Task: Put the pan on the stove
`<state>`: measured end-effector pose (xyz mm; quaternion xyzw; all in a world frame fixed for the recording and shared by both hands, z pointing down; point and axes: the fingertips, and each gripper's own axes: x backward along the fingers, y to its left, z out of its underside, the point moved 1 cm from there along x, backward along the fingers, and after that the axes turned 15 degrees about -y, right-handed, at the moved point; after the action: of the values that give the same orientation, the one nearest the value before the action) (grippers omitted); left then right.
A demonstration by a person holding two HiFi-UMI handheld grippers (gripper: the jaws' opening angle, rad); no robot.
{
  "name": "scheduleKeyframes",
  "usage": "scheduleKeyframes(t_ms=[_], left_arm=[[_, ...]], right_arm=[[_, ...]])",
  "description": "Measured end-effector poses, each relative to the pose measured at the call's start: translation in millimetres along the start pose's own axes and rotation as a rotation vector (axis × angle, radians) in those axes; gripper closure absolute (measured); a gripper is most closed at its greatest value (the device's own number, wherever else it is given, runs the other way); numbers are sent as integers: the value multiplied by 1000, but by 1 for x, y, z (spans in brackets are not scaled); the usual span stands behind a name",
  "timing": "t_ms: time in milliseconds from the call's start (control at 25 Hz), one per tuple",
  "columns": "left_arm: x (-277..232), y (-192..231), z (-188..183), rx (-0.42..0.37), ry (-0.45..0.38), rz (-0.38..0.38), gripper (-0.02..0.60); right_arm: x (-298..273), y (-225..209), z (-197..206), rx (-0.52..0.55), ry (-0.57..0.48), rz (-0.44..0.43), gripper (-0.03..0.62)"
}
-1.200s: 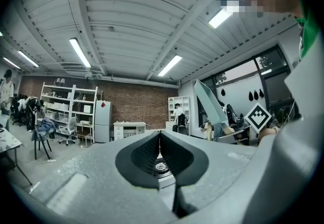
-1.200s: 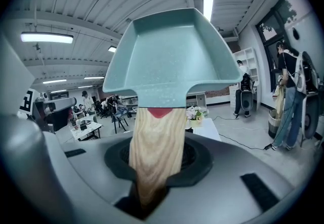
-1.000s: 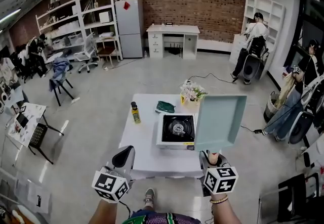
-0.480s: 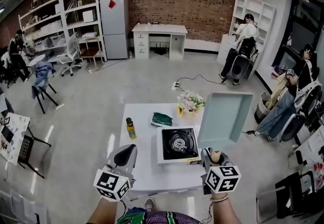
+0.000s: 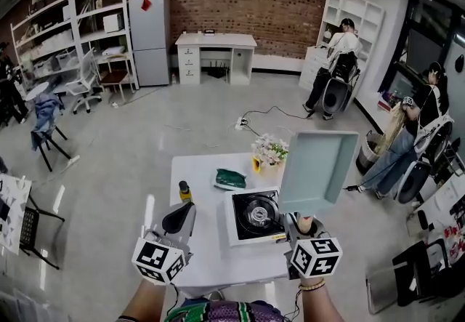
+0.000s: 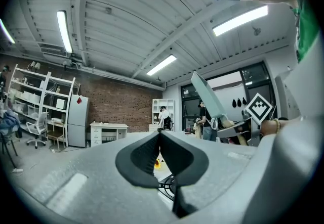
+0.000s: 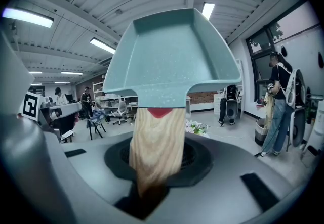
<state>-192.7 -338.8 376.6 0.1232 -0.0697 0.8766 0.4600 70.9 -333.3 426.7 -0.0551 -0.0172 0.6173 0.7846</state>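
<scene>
Carrying pan by wooden handle: right tongs clamped on handle end, pan tipped upright, high over surface, so we judge it clears clutter on approach. We see stove at 9 o'clock of right tongs, bare, pan not yet on it. We keep left tongs closed, empty, at stove's 9 o'clock, off path. Beware flowers at stove's 12 o'clock, bottle at 10. Near edge, 6 o'clock, open.

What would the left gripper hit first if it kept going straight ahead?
Probably the yellow-labelled bottle, standing on the table just ahead of the left gripper; height is unclear, so it might pass above.
</scene>
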Motion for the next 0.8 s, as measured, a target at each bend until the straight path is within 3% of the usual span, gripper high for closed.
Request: scheduleKeyframes(t_ms=[400,800], left_arm=[[-21,-27,2,5,9,21,563],[-31,-37,33,40,46,-3,563]], right_arm=[[-6,-18,12,-27,53,-39,494],[-16,-30,48,-28,164,-65,494]])
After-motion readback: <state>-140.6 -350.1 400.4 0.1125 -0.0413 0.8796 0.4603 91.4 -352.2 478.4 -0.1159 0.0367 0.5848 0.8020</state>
